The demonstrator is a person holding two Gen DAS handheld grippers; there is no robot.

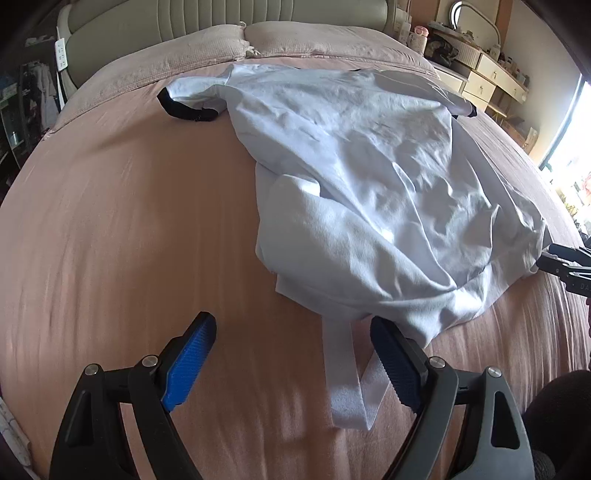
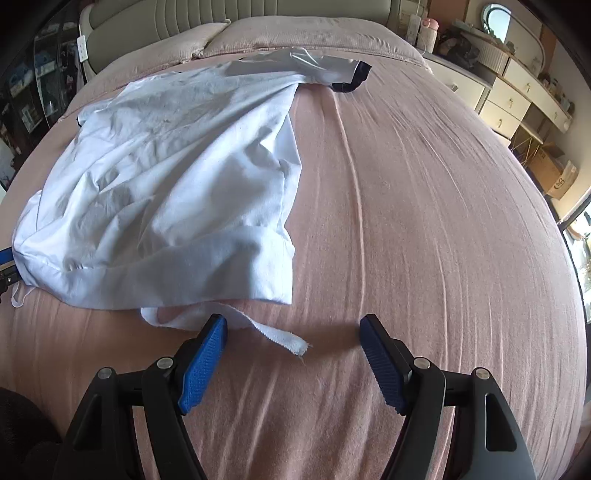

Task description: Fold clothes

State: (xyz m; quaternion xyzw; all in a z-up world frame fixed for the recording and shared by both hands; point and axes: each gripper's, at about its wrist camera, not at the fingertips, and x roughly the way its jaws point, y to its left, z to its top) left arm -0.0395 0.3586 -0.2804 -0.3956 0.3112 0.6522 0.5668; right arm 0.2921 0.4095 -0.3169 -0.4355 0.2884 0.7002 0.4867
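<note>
A crumpled white garment point(image 1: 369, 177) with black cuffs point(image 1: 184, 107) lies on the pink bed point(image 1: 129, 221). My left gripper point(image 1: 291, 320) is open just before its near hem. A loose white strap point(image 1: 343, 369) lies on the sheet between the fingers, and the right finger point(image 1: 395, 362) touches the hem. In the right wrist view the garment point(image 2: 177, 177) fills the left half. My right gripper point(image 2: 293, 319) is open beside its hem corner, with the frayed end of a white strap point(image 2: 280, 334) between its fingers. The right gripper point(image 1: 565, 266) shows at the garment's right corner in the left wrist view.
Two pink pillows point(image 1: 295, 40) and a padded headboard point(image 1: 221, 14) stand at the bed's far end. A white dresser point(image 2: 517, 99) and a cardboard box point(image 2: 554, 173) line the right wall beside a bright window point(image 1: 569, 125). Bare pink sheet point(image 2: 443, 221) stretches right of the garment.
</note>
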